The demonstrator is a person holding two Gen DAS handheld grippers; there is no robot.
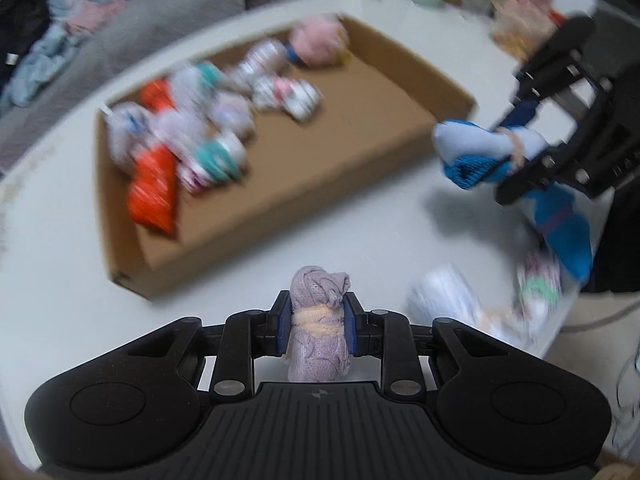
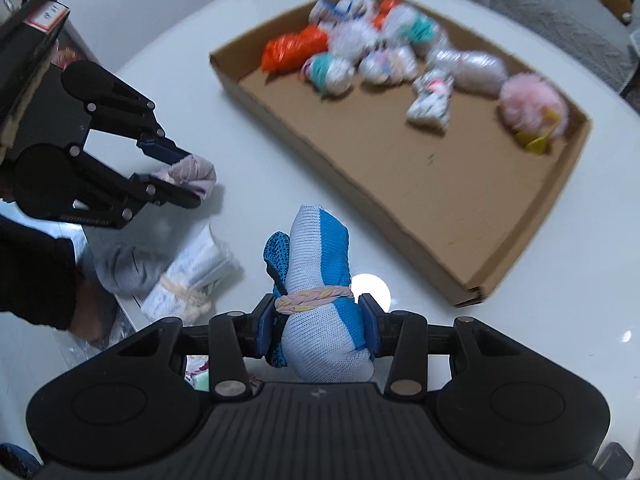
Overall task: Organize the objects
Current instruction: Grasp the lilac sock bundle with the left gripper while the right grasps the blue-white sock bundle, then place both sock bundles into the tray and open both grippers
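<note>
1. While both views are partly smeared by motion blur, the layout is readable: a round white table (image 2: 240,92) holds a shallow cardboard tray (image 2: 400,184).
2. The left gripper (image 1: 316,322) is clamped on a lilac sock bundle (image 1: 318,344), its blue pads pressing both sides at a pale elastic band around the bundle's middle.
3. From the right wrist view, that same bundle sticks out between the left gripper's fingers above the table, apart from the tray's near corner.
4. The right gripper (image 2: 318,322) grips a blue-and-white sock bundle (image 2: 320,280), tied with a pastel braided band, its pads squeezing it just below the band.
5. In the left wrist view this bundle hangs in the air just beside the tray's right corner.
6. Inside the tray, many rolled sock bundles lie along the far side: an orange bundle (image 2: 294,50), a white-and-teal bundle (image 2: 330,70), several patterned white ones, and a fluffy pink bundle (image 2: 534,104) at the end, touching something small and yellow.
7. The tray's near half is bare cardboard.
8. On the table's edge below the left gripper lie a white banded bundle (image 2: 192,280) and a grey bundle (image 2: 124,272), close together.
9. A dark sleeve (image 2: 36,276) shows at the left edge.
10. A grey sofa (image 1: 120,20) with loose clothes sits beyond the table.
</note>
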